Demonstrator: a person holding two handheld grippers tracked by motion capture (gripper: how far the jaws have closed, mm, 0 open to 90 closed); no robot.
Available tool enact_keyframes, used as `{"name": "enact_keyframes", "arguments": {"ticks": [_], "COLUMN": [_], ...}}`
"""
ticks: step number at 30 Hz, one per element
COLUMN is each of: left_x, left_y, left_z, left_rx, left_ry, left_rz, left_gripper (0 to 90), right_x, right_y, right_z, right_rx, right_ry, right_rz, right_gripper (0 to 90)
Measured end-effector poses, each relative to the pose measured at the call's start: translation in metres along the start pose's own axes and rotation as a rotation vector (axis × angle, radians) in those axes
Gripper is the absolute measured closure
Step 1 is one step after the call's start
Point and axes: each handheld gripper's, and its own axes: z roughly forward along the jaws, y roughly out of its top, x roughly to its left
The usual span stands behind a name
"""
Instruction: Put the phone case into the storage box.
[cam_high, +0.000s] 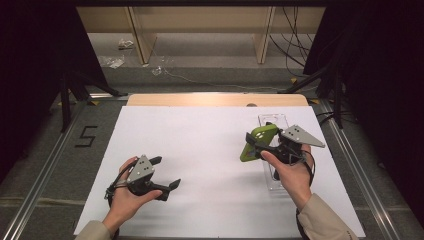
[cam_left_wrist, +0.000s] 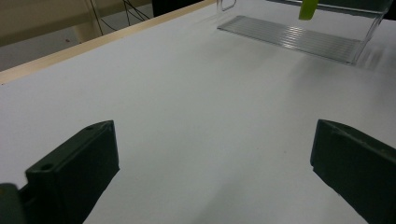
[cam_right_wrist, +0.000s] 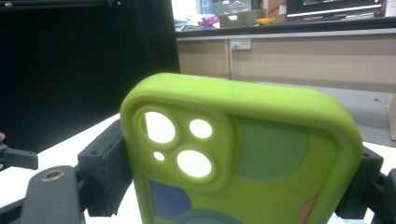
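Note:
A lime-green phone case (cam_high: 259, 142) with camera cut-outs is held up off the table, gripped across its width by my right gripper (cam_high: 254, 145). In the right gripper view the case (cam_right_wrist: 243, 154) stands upright between both black pads (cam_right_wrist: 105, 168), its back with coloured shapes facing the camera. Under and behind it lies a clear plastic tray (cam_high: 273, 119) on the white sheet. My left gripper (cam_high: 166, 172) rests low at the front left, jaws wide apart with nothing between them. From the left gripper view (cam_left_wrist: 212, 163) the tray (cam_left_wrist: 299, 39) and a tip of the case (cam_left_wrist: 307, 9) show far off.
A white sheet (cam_high: 200, 150) covers the table, with a wooden strip (cam_high: 215, 100) along its far edge. Black tripod legs (cam_high: 75, 90) stand on the floor at both far corners. Cables and shelving lie beyond the table.

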Motion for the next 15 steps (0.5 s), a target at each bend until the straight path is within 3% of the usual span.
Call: {"name": "enact_keyframes", "arguments": {"ticks": [15], "left_x": [0.000], "left_y": [0.000], "left_z": [0.000], "left_rx": [-0.001], "left_ry": [0.003], "left_rz": [0.000], "left_gripper": [0.4], "right_x": [-0.013], "right_y": [0.009], "right_z": [-0.001], "right_rx": [-0.022], "right_ry": [-0.042], "right_rz": [0.007], "right_gripper": [18.4]}}
